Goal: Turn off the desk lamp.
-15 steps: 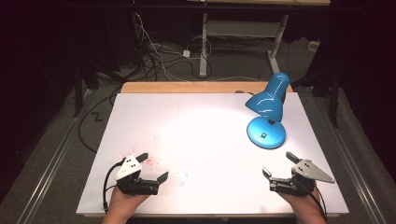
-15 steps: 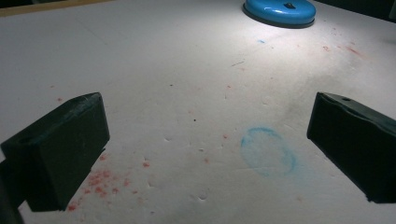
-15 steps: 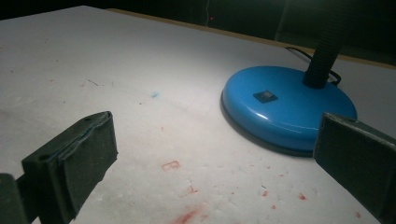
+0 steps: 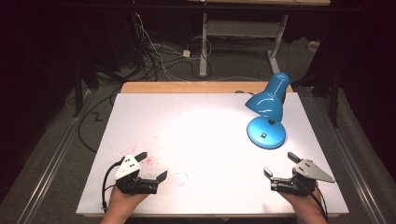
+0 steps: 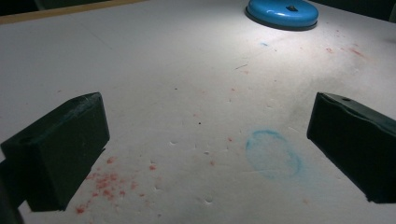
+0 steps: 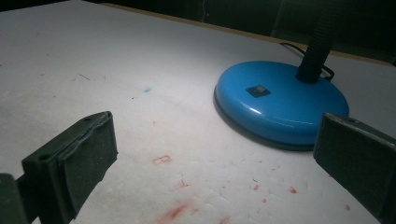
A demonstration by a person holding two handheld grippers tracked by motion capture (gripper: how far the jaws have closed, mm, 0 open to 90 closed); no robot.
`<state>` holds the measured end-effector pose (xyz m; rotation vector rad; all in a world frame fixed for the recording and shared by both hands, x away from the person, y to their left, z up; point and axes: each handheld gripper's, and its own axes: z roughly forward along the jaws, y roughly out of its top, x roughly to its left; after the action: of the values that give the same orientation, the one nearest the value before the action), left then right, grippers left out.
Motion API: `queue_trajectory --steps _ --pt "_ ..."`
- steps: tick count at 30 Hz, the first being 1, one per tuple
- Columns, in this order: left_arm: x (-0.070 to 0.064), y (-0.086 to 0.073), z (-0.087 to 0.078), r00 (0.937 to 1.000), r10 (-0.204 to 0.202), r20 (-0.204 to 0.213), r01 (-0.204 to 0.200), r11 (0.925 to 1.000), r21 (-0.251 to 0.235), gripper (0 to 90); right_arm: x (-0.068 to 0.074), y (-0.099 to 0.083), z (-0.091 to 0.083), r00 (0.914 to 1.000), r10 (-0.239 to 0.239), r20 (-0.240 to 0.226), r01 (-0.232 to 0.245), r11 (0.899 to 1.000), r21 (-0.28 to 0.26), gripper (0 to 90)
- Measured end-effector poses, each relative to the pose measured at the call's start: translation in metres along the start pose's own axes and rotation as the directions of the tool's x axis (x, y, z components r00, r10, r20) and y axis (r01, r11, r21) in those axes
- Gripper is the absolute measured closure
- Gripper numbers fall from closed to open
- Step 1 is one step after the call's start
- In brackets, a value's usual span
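A blue desk lamp (image 4: pixel 267 108) stands lit at the right rear of the white table (image 4: pixel 201 135), its round base (image 6: pixel 280 100) ahead of the right jaws. My left gripper (image 4: pixel 152 165) rests open near the front left edge, nothing between its jaws, a blue ring stain (image 5: pixel 273 154) on the table ahead of it. My right gripper (image 4: pixel 279 165) sits open near the front right edge, empty, a short way in front of the lamp base (image 4: pixel 266 132).
Red and blue smudges mark the white surface (image 5: pixel 187 93). A wooden strip (image 4: pixel 187 87) runs along the table's far edge. Cables (image 4: pixel 159 56) and a desk frame (image 4: pixel 243 32) lie on the dark floor beyond.
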<state>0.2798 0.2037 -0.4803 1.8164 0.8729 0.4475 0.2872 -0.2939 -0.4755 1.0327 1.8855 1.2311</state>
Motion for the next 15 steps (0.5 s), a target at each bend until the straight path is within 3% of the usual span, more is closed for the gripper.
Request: queue_trajectory --steps 7,15 --pt "0.0026 -0.0009 -0.0023 1.0000 -0.005 -0.005 0.005 1.0000 -0.003 0.0 -0.0006 -0.0019 0.0047 1.0000 0.008 -0.004 -0.008 1.000 0.021 3.3" --pt "0.0029 -0.0010 -0.0005 1.0000 0.004 -0.008 -0.004 1.0000 0.002 0.0 -0.0018 -0.0010 0.0019 1.0000 0.003 -0.009 -0.003 1.000 0.011 16.5"
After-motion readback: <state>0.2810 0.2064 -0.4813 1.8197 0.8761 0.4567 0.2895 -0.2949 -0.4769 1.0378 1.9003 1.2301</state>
